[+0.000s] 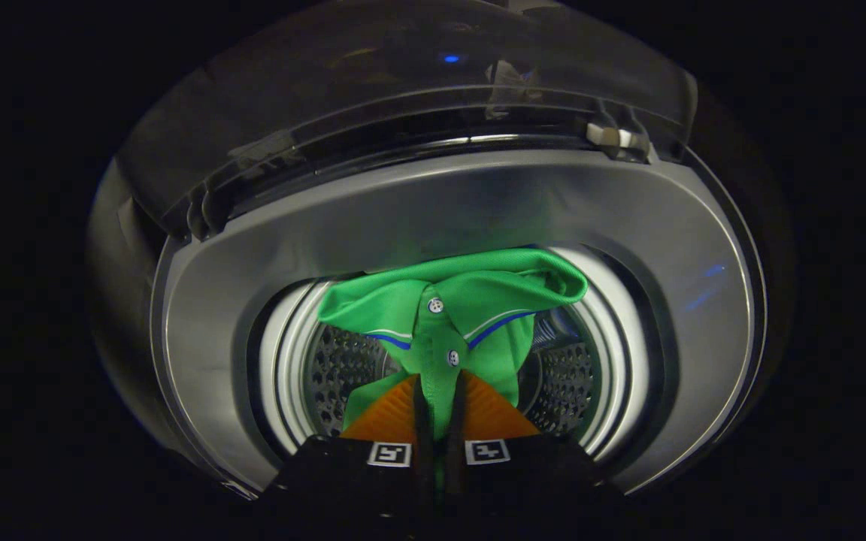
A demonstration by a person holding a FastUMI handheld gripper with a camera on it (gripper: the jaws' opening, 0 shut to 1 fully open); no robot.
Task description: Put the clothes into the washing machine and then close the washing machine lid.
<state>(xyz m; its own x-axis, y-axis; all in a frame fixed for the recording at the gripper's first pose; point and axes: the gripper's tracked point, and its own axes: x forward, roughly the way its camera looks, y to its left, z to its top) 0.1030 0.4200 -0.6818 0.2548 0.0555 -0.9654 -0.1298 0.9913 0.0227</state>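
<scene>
Tongs [439, 409] at the bottom centre of the frame, fingers drawn close together and clenched on the green shirt [455, 300], a narrow strip of cloth pinched between them. Shirt hanging in the middle of the frame, right over the round mouth of the washing machine [200, 315]. Collar spread wide across the top of the opening, its right end curled over toward the grey rim. Thin white and blue stripes along the collar edges. Two small buttons [436, 305] on the placket, one above the other, the lower one just ahead of the fingertips. Body of the shirt trailing down from the collar past the fingers and into the opening.

Behind the shirt, the drum [339, 368], shiny and dotted with holes, showing at lower left and lower right of the cloth. Bright ring around the drum mouth, then the broad grey top of the machine curving around it.

Lid [403, 90] raised, standing open across the upper half of the frame, dark and see-through, with faint reflections and a small blue glint near its top. Hinge piece [613, 137] at the upper right, where lid meets machine.
</scene>
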